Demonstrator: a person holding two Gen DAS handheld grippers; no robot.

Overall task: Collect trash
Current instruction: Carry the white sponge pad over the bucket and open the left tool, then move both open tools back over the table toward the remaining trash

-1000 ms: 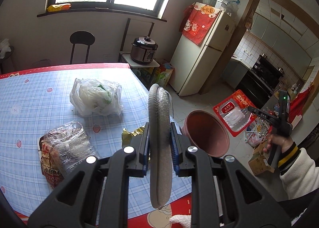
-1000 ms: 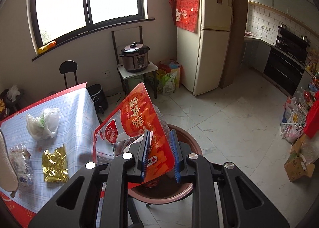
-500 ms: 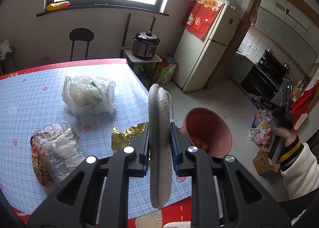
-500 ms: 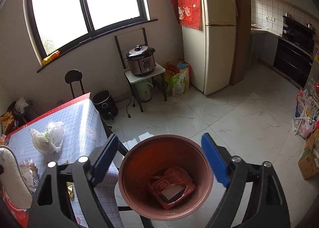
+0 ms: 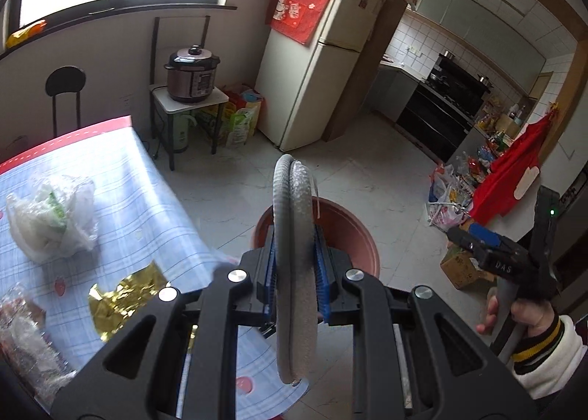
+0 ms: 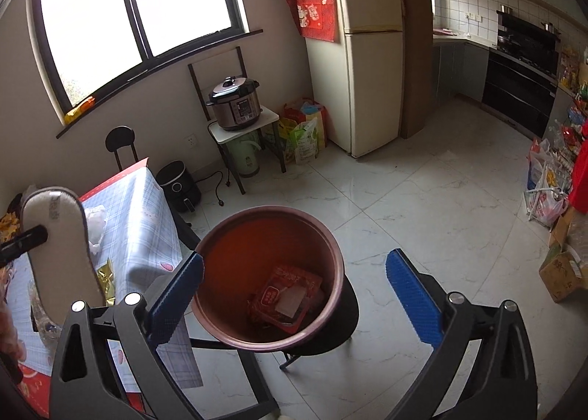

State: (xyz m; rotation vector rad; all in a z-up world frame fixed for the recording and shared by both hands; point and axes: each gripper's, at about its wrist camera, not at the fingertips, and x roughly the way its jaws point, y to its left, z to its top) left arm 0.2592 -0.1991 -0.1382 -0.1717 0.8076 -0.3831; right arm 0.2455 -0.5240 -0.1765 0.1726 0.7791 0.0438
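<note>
My left gripper [image 5: 296, 262] is shut on a pair of grey insoles [image 5: 294, 192], which stand on edge between its blue pads. They hang in front of a reddish-brown bin [image 5: 362, 247] past the table's corner. In the right wrist view my right gripper [image 6: 294, 258] stands wide open over the bin [image 6: 228, 232], nothing between its pads. A red snack packet [image 6: 286, 298] lies at the bin's bottom. The insoles [image 6: 58, 243] show at the left of that view.
The checked table [image 5: 128, 199] holds a white plastic bag [image 5: 51, 217], a gold wrapper [image 5: 125, 291] and a clear plastic package [image 5: 25, 339]. The bin rests on a black stool [image 6: 330, 331]. A fridge [image 6: 371, 52], a cooker stand [image 6: 242, 125] and floor boxes [image 6: 562, 273] stand further off.
My right gripper opened and the red packet fell into the bin. My left gripper carried the insoles from over the table towards the bin.
</note>
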